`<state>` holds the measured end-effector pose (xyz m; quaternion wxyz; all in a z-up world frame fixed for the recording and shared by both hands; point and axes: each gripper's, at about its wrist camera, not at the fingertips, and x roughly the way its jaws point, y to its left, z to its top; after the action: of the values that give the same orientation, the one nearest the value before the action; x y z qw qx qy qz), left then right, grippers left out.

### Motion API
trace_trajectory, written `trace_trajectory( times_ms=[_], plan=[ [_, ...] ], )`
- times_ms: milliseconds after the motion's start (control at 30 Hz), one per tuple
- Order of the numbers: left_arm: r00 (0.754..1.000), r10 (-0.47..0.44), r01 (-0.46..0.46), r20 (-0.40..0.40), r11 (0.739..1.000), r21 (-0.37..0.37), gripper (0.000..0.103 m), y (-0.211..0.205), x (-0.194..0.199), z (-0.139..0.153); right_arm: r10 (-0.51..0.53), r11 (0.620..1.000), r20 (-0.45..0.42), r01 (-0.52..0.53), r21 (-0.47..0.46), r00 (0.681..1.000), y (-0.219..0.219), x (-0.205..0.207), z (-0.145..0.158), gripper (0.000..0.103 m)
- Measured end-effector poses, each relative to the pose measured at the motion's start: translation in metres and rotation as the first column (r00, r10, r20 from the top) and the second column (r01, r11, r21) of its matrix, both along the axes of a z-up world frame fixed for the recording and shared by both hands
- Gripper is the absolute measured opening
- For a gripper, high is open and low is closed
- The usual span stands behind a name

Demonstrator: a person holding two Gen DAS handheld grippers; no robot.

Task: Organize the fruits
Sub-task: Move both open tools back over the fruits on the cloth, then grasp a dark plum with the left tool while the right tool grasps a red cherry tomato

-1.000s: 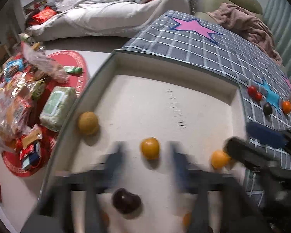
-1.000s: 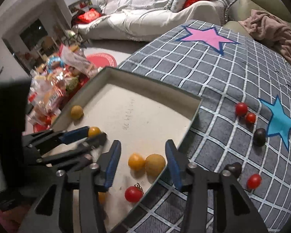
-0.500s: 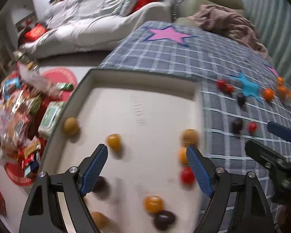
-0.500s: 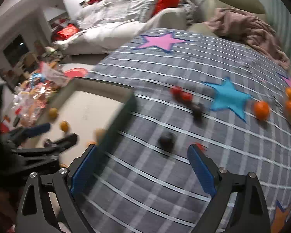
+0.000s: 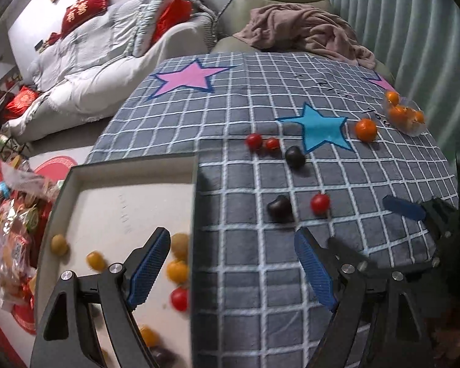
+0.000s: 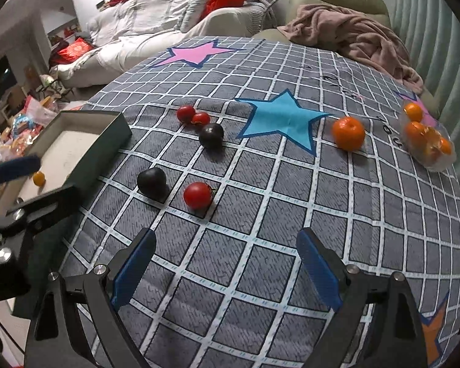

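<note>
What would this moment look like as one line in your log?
left gripper: open, empty | right gripper: open, empty | nearest loose fruit: red tomato, dark plum | box: holds several fruits

Home living room, sofa (image 5: 101, 70), cushions (image 5: 86, 12), blanket (image 6: 352, 40)

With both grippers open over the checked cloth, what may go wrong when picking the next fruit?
1. The round red tomato sits close beside the dark plum; the right gripper may knock one, and it could roll away.
2. The left gripper hovers near the shallow green-walled box and might bump it.
</note>
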<state>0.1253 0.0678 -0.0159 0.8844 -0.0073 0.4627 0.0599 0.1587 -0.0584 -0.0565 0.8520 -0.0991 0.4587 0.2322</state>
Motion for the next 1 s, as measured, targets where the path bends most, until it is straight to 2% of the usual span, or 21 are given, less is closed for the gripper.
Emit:
trace_trajectory(
  times_ms=[400, 467, 600, 667, 733, 867, 900, 933, 1000],
  plan=[
    [0.994, -0.040, 0.045, -0.100, 0.998, 0.051, 0.082, -0.030, 0.050, -0.036, 0.105, 0.994, 0.048, -0.105, -0.005, 0.993, 0.006, -0.004, -0.009, 0.094],
    [0.991, -0.044, 0.049, -0.129, 0.998, 0.043, 0.067, -0.031, 0.055, -0.044, 0.106, 0.994, 0.047, -0.106, 0.004, 0.993, 0.004, -0.002, -0.009, 0.093],
    [0.991, -0.043, 0.045, -0.124, 0.999, 0.011, 0.059, -0.029, 0.057, -0.049, 0.101, 0.995, 0.043, -0.102, 0.023, 0.994, -0.001, 0.001, -0.008, 0.094],
    [0.991, -0.051, 0.049, -0.120, 0.999, -0.021, 0.035, -0.028, 0.059, -0.048, 0.103, 0.994, 0.040, -0.104, 0.022, 0.994, 0.001, 0.004, -0.008, 0.094],
    [0.991, -0.063, 0.058, -0.120, 0.998, -0.038, 0.028, -0.029, 0.060, -0.048, 0.107, 0.994, 0.040, -0.108, 0.022, 0.993, 0.003, 0.006, -0.009, 0.093],
    [0.993, -0.049, 0.044, -0.111, 0.998, -0.051, 0.028, -0.027, 0.060, -0.049, 0.122, 0.992, 0.045, -0.123, 0.020, 0.992, 0.011, 0.009, -0.009, 0.091],
    [0.993, -0.041, 0.034, -0.111, 0.998, -0.062, 0.028, -0.025, 0.060, -0.049, 0.127, 0.992, 0.044, -0.128, 0.020, 0.991, 0.014, 0.011, -0.010, 0.086],
    [0.993, -0.028, 0.020, -0.113, 0.997, -0.075, 0.028, -0.021, 0.060, -0.048, 0.133, 0.991, 0.042, -0.133, 0.019, 0.990, 0.016, 0.012, -0.011, 0.077],
    [0.993, -0.005, -0.007, -0.118, 0.994, -0.105, 0.028, -0.013, 0.061, -0.048, 0.142, 0.990, 0.037, -0.143, 0.014, 0.989, 0.023, 0.015, -0.014, 0.068]
  ],
)
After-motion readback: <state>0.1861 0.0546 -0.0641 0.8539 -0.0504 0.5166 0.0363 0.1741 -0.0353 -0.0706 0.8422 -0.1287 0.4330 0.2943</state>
